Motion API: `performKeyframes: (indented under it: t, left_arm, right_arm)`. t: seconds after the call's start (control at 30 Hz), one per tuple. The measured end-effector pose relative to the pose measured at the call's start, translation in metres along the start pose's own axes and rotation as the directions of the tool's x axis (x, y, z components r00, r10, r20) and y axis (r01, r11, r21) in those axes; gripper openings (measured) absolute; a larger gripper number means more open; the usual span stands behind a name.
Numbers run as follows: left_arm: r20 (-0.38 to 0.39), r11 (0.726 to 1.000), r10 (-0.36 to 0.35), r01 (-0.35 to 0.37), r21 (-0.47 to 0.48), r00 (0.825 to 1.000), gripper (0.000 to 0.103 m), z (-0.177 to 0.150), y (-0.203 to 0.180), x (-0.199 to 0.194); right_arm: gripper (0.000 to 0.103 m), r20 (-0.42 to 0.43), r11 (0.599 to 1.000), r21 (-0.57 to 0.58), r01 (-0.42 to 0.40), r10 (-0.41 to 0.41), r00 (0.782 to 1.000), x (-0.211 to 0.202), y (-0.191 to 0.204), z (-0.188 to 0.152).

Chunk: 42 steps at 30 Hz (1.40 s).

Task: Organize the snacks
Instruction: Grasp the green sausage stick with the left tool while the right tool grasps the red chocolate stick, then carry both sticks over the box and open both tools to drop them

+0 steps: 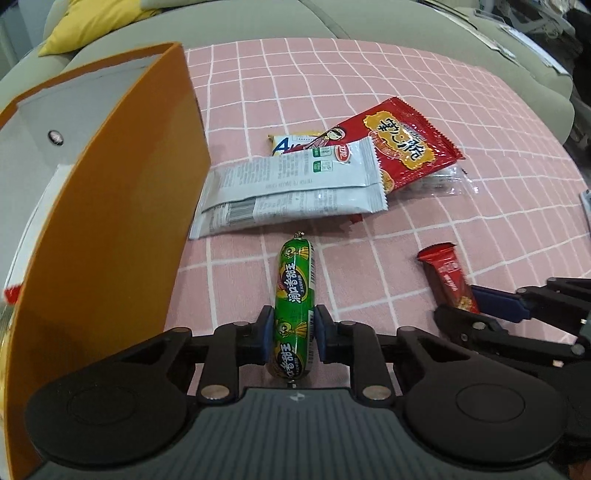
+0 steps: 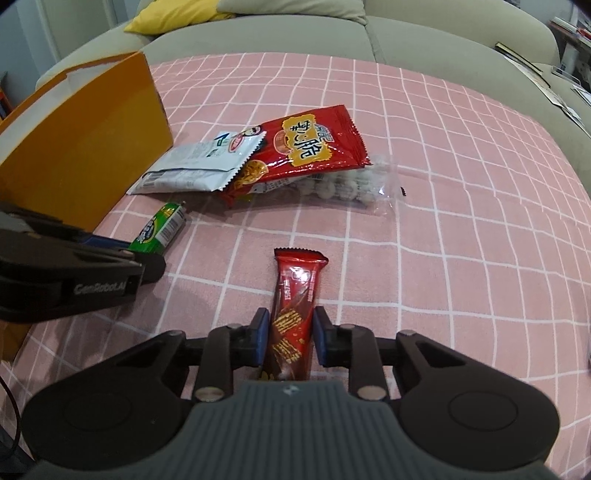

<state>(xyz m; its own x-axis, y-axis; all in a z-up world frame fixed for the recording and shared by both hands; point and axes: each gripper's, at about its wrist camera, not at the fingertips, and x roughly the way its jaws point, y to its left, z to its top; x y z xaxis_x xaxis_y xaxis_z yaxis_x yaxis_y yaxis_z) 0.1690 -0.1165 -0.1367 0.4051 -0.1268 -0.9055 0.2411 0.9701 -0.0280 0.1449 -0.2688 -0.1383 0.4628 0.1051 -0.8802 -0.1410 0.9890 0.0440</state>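
Note:
My left gripper (image 1: 292, 332) is shut on a green sausage stick (image 1: 293, 295), which points forward over the pink checked cloth (image 1: 443, 110). My right gripper (image 2: 290, 332) is shut on a dark red wafer bar (image 2: 295, 295). The green sausage also shows in the right wrist view (image 2: 162, 227), and the red bar in the left wrist view (image 1: 448, 278). An orange box (image 1: 122, 221) with a white inside stands open to the left, close beside my left gripper; it also shows in the right wrist view (image 2: 81, 155).
A pile of snacks lies ahead: a white packet (image 1: 291, 188), a red bag (image 1: 402, 144), a blue-and-white packet (image 1: 291, 142) under them, and a clear bag of white balls (image 2: 343, 186). A grey sofa (image 2: 295, 33) with a yellow cushion (image 2: 177, 13) is behind.

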Motion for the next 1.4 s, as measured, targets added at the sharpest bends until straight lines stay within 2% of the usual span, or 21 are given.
performKeyframes:
  t: [0.27,0.47,0.57,0.73,0.93,1.1,1.4]
  left_arm:
    - [0.037,0.995,-0.048,0.051,-0.084,0.998,0.025,-0.03,0.005,-0.038]
    - [0.112,0.989,-0.071,0.084,-0.119,0.991,0.025,-0.043,0.013,-0.079]
    - [0.147,0.984,-0.086,0.107,-0.145,0.985,0.025,-0.047,0.021,-0.099]
    - [0.2,0.963,-0.145,0.185,-0.195,0.969,0.025,-0.052,0.037,-0.129]
    - [0.294,0.956,-0.134,0.202,-0.213,0.946,0.025,-0.053,0.058,-0.168]
    - [0.333,0.956,-0.098,0.181,-0.229,0.938,0.025,-0.042,0.086,-0.188]
    - [0.335,0.962,-0.005,0.096,-0.257,0.942,0.025,-0.007,0.151,-0.2]
  right_arm:
    - [0.02,0.022,0.999,-0.004,-0.053,0.053,0.998,-0.032,0.015,-0.016]
    - [0.02,0.068,0.996,-0.021,-0.09,0.091,0.994,-0.064,0.031,-0.022]
    - [0.02,0.096,0.995,-0.036,-0.097,0.1,0.99,-0.079,0.04,-0.02]
    - [0.02,0.149,0.991,-0.065,-0.114,0.123,0.981,-0.108,0.055,-0.012]
    - [0.02,0.207,0.984,-0.12,-0.133,0.156,0.966,-0.136,0.074,0.004]
    - [0.02,0.225,0.97,-0.181,-0.163,0.202,0.953,-0.147,0.099,0.027]
    - [0.02,0.201,0.921,-0.268,-0.283,0.341,0.919,-0.149,0.15,0.096]
